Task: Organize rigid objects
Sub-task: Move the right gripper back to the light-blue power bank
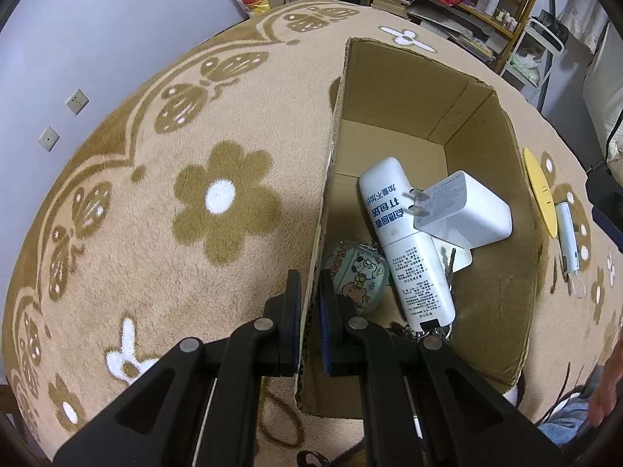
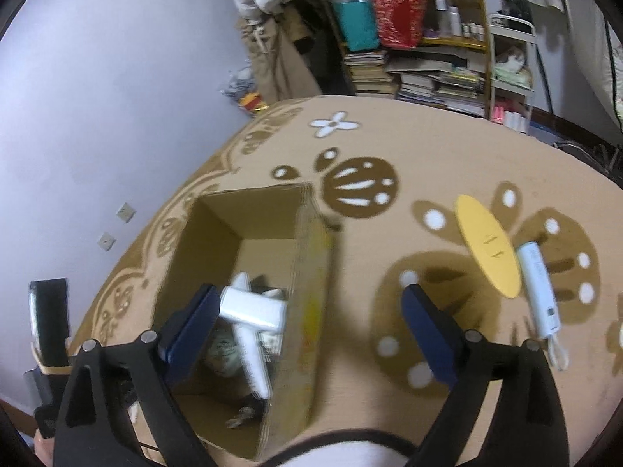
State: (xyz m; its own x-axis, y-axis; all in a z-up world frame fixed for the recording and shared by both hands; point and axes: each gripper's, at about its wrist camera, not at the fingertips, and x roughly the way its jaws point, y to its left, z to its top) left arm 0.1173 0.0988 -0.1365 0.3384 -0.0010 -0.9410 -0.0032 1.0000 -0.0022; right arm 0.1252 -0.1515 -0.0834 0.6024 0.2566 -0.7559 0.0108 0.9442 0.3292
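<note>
cardboard box [image 1: 486, 210] wall in left gripper [image 1: 310, 292]; right gripper [image 2: 311, 311] wide, empty

Matt corrugated cardboard box [image 1: 486, 202] on fuzzy cloth blanket [image 1: 155, 214]; smooth white plastic charger [image 1: 467, 210] inside.

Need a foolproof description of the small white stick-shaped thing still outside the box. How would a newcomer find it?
Start at the open cardboard box on the flower-patterned blanket. Beside it, outside the box, lies a flat yellow oval disc. The white stick lies right alongside that disc: slim, rounded, pale, with a thin cord loop at one end, unlike the flat yellow disc.
</note>
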